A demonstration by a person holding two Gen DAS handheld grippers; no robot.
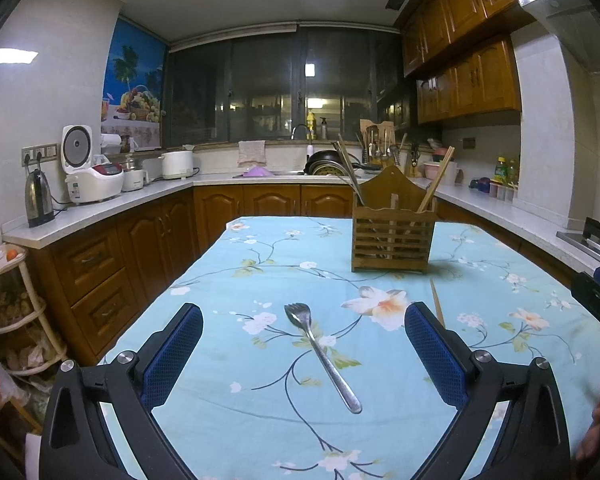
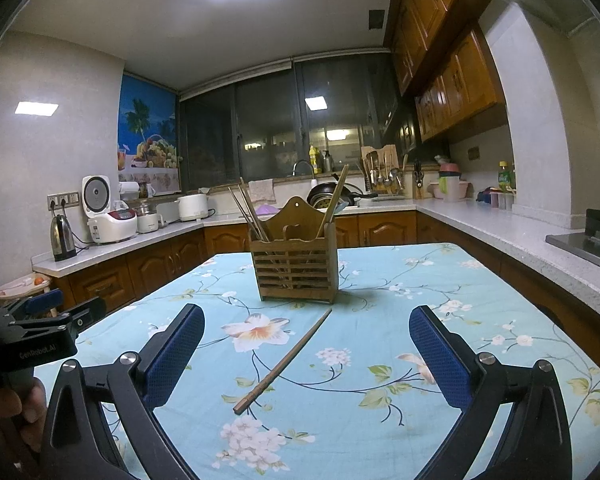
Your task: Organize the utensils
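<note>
Left wrist: chopstick (image 1: pixel 437 303) half hidden behind right finger (image 1: pixel 434 354).

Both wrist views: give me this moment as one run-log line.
left gripper: open, over fork | right gripper: open, over chopstick | wooden holder: upright, chopsticks inside | tablecloth: two utensils loose

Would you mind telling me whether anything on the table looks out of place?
Two utensils lie loose on the floral tablecloth rather than in the wooden holder: a metal fork between the left gripper's open fingers, and a single chopstick lying diagonally ahead of the right gripper. Nothing looks spilled or damaged.
</note>
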